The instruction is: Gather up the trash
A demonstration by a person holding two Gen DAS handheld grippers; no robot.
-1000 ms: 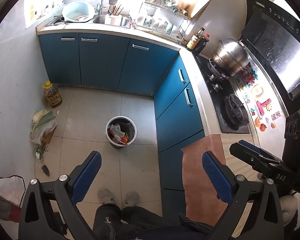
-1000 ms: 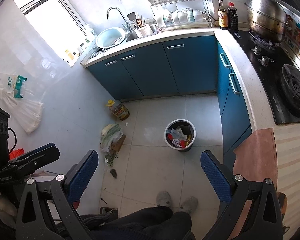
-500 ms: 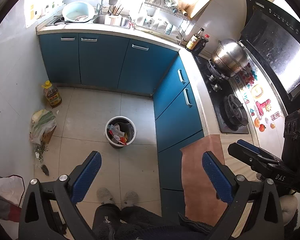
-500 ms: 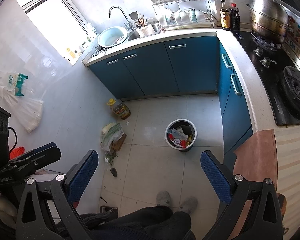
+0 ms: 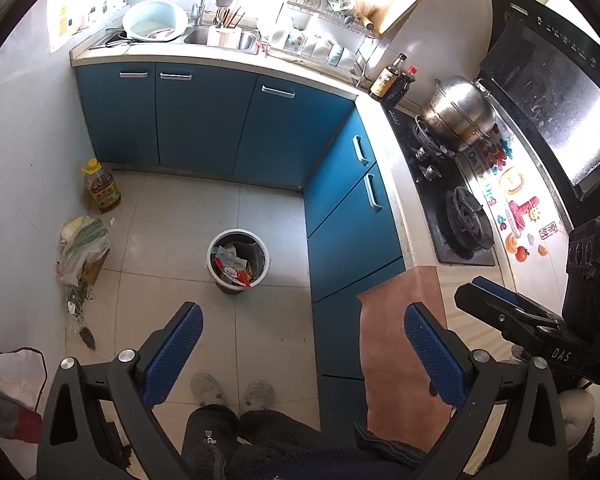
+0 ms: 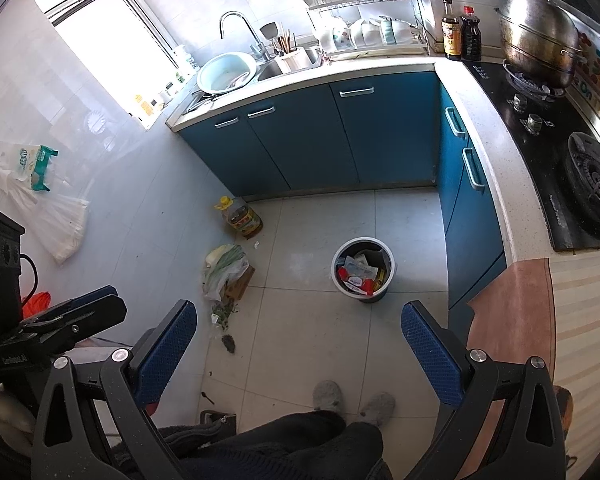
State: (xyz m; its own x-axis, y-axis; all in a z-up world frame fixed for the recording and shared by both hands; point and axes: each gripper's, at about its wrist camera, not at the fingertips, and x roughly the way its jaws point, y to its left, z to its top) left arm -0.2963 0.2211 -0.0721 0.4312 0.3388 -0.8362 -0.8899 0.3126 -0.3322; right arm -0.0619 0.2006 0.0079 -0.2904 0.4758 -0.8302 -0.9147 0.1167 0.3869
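A white-rimmed trash bin (image 5: 238, 261) full of wrappers stands on the tiled floor; it also shows in the right wrist view (image 6: 363, 273). Loose trash lies by the left wall: a plastic bag with greens on a cardboard piece (image 5: 82, 249) (image 6: 226, 270), leaf scraps (image 6: 222, 314) and a dark lump (image 5: 87, 336) (image 6: 229, 343). My left gripper (image 5: 302, 344) is open and empty, held high above the floor. My right gripper (image 6: 298, 342) is open and empty at a similar height. Each shows at the other view's edge.
Blue cabinets (image 5: 204, 120) run along the back and right. An oil bottle (image 5: 102, 186) stands by the wall. A gas hob (image 5: 456, 208) with a steel pot (image 5: 458, 114) is on the right. My slippered feet (image 5: 232, 390) are below. A small dark spoon-like object (image 6: 208, 397) lies on the floor.
The views have drifted only slightly; both grippers stay open and nothing on the floor has moved.
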